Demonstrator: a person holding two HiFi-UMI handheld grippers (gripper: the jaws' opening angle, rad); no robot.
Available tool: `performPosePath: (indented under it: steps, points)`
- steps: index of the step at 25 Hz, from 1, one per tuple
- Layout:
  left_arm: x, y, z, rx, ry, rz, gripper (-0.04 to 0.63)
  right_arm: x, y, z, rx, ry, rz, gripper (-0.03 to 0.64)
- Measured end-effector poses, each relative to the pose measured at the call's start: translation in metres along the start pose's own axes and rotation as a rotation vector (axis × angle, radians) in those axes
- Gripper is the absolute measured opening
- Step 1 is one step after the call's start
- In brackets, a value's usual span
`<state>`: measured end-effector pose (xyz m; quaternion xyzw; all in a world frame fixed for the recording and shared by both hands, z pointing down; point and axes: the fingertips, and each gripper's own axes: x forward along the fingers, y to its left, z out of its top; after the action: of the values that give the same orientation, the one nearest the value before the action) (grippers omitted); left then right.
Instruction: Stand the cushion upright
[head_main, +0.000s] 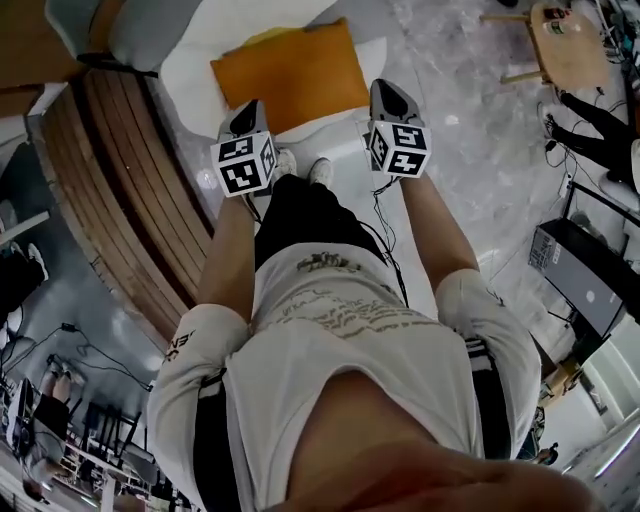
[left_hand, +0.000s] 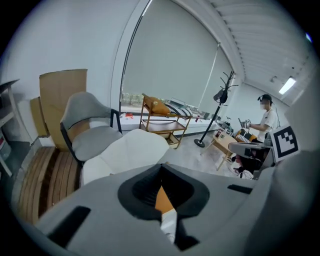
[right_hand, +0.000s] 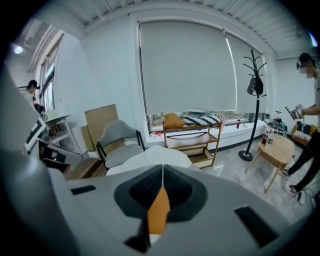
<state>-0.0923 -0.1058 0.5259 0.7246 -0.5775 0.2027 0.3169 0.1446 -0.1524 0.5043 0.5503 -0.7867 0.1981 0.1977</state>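
Cushion flat, upper centre — my left gripper and right gripper both closed, empty; shut-jaw nudge could slide it off seat.

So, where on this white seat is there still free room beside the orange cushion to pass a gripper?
Free: the bare strip of white seat left of the orange cushion, and the open floor to its right. Crowded: the cushion's near edge, where the left gripper and right gripper hang.
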Motion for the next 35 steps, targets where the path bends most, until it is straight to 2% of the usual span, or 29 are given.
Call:
performPosePath:
  steps: [3, 5, 11, 14, 15, 16, 17, 19, 22, 29, 35]
  points:
    - [0.024, 0.018, -0.014, 0.057, 0.011, 0.050, 0.021, 0.031, 0.001, -0.020, -0.057, 0.052, 0.067, 0.026]
    - [0.043, 0.026, -0.026, 0.065, 0.038, 0.060, 0.021, 0.051, 0.001, -0.037, -0.076, 0.092, 0.116, 0.026]
    - [0.100, 0.056, -0.088, -0.059, 0.144, 0.061, 0.023, 0.112, -0.010, -0.124, -0.151, 0.233, 0.140, 0.028]
    - [0.132, 0.074, -0.116, -0.109, 0.164, 0.073, 0.024, 0.142, -0.017, -0.162, -0.125, 0.294, 0.170, 0.031]
    - [0.142, 0.080, -0.124, -0.132, 0.165, 0.069, 0.053, 0.151, -0.021, -0.172, -0.099, 0.310, 0.172, 0.031]
    - [0.153, 0.085, -0.133, -0.153, 0.166, 0.063, 0.159, 0.160, -0.024, -0.180, -0.070, 0.320, 0.171, 0.031]
    - [0.163, 0.090, -0.141, -0.170, 0.171, 0.059, 0.198, 0.169, -0.027, -0.188, -0.042, 0.328, 0.174, 0.038]
    - [0.181, 0.102, -0.164, -0.183, 0.191, 0.070, 0.198, 0.185, -0.031, -0.209, -0.009, 0.353, 0.192, 0.115]
    - [0.210, 0.126, -0.196, -0.188, 0.221, 0.102, 0.198, 0.214, -0.038, -0.241, -0.033, 0.394, 0.205, 0.156]
    - [0.267, 0.183, -0.254, -0.242, 0.299, 0.209, 0.236, 0.279, -0.068, -0.302, -0.088, 0.500, 0.190, 0.181]
    - [0.291, 0.201, -0.297, -0.187, 0.414, 0.190, 0.285, 0.314, -0.085, -0.325, -0.060, 0.540, 0.152, 0.231]
